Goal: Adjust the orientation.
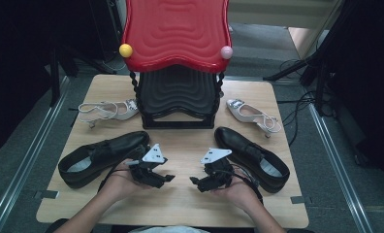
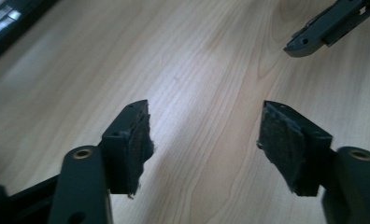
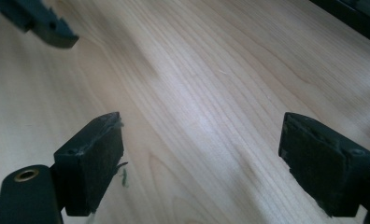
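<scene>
Currently: wooden counter (image 1: 180, 204) carries everything. Biggest item is the two-tier shoe rack (image 1: 178, 63) at the far middle, red wavy top shelf, black lower shelf, both bare. Left black leather shoe (image 1: 100, 158) lies near-left, toe toward the rack foot; right black leather shoe (image 1: 250, 158) mirrors it near-right. Left white heeled sandal (image 1: 107, 110) sits beside the rack's left leg, right white heeled sandal (image 1: 253, 114) off the rack's right side, apart from it. Left gripper (image 1: 162, 178) is held low over the counter, just beside the left black shoe, pointing inward; right gripper (image 1: 198, 182) faces it, just beside the right black shoe. Left gripper's fingers (image 2: 127, 149) are spread, bare wood between them. Right gripper's fingers (image 3: 92, 161) likewise spread wide, holding nothing.
</scene>
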